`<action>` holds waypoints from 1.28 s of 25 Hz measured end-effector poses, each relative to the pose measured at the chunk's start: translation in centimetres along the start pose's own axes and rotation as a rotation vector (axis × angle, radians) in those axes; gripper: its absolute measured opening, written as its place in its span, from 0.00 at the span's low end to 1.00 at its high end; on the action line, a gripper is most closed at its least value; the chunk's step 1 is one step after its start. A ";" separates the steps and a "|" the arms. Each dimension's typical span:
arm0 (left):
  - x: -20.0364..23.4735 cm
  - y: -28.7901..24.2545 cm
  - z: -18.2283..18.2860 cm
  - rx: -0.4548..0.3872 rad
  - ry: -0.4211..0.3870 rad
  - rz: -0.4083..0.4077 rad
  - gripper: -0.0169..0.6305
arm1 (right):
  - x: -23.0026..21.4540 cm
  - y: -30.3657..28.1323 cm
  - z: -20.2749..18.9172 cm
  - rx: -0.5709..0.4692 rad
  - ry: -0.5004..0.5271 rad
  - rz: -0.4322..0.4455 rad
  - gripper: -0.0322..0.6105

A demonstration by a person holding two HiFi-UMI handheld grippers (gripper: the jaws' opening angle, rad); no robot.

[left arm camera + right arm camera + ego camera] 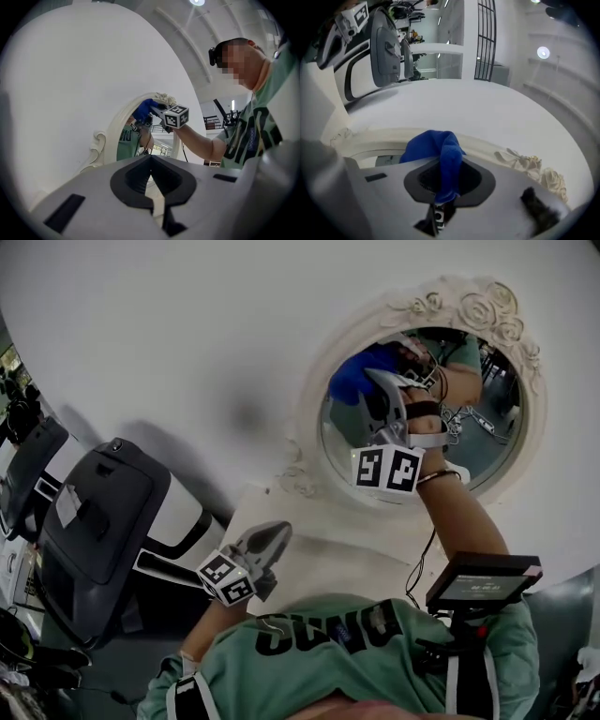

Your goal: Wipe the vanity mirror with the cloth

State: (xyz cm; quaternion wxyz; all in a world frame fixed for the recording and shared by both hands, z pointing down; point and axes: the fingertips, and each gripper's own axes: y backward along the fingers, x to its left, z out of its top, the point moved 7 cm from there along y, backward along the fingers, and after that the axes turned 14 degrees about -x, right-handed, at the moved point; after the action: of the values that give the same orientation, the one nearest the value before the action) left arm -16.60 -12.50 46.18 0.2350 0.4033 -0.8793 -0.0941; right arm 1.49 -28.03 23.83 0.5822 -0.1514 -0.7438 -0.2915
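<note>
Left gripper (277, 532): nearest item, held low before the person's chest, jaws together with nothing between them, well apart from the mirror (492, 442); idle.

Right gripper (375, 395): raised on an outstretched arm, jaws clamped on the cloth (349, 379).

Cloth: blue and bunched, one fold running down between the right jaws, the rest bulging beyond their tips. It lay at the upper-left edge of the glass, just inside the frame (464, 304), seemingly pressed against it.

Mirror: oval glass in a cream frame with carved roses at the top, set against a white surface.

Step in hand, as judged: wiping under way, at the rim. The next move would call for sweeping the cloth across the open glass under steady pressure, with the hard jaw tips kept off the glass and clear of the carving.
</note>
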 end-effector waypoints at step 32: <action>4.3 4.6 -1.7 0.058 0.070 0.153 0.04 | 28.5 4.2 -4.8 -0.010 0.197 0.458 0.12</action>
State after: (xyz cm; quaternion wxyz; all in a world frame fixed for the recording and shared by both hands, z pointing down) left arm -21.29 -12.66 50.76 0.2604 0.3448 -0.9011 -0.0363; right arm -0.29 -30.92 52.81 0.7021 -0.2898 -0.6281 -0.1688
